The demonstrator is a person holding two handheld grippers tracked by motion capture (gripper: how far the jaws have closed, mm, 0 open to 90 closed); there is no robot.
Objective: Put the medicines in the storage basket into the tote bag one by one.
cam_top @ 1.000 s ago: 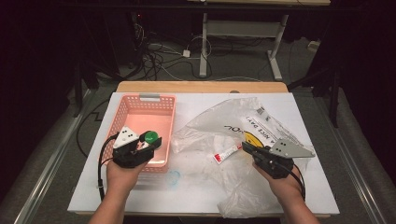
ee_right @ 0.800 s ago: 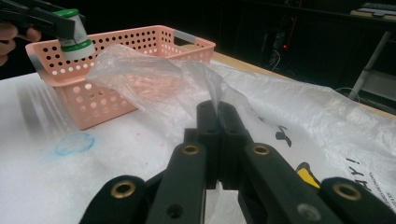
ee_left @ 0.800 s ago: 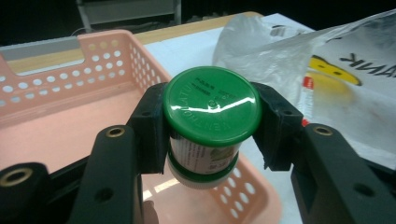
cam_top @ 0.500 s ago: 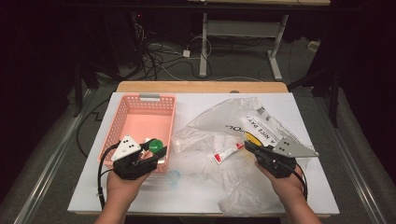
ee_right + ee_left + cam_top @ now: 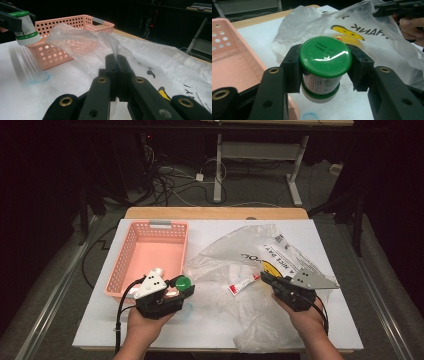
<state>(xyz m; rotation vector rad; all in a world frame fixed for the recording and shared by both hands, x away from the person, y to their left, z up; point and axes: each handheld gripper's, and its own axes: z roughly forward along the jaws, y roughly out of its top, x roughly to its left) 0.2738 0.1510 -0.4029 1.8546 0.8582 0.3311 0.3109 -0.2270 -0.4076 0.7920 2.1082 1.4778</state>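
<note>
Nearest the person, at about seven o'clock on the counter (image 5: 100,330), the left gripper (image 5: 181,289) has its jaws clamped on a small green-capped jar (image 5: 324,65), one black jaw on each side of the jar just under the cap. The jar is upright and lifted clear of the white counter top, hanging just off the near right corner of the pink basket (image 5: 131,251). In the right gripper view the jar (image 5: 25,27) shows at ten o'clock, in front of the basket's perforated wall (image 5: 57,50).

At about five o'clock the right gripper (image 5: 265,277) has its jaws pressed together on a fold of the clear plastic bag (image 5: 280,250); in its own view the film rises from between the closed jaw tips (image 5: 116,60) and is pulled up into a loose peak.

Between the two grippers, a small white and red tube (image 5: 244,283) lies inside or under the bag's film.

Farther out, the bag spreads toward two o'clock, printed with black lettering and a yellow smiley. The basket runs toward eleven o'clock, its inside bare. Beyond the counter's far wooden edge, cables (image 5: 170,180) lie on the floor.
</note>
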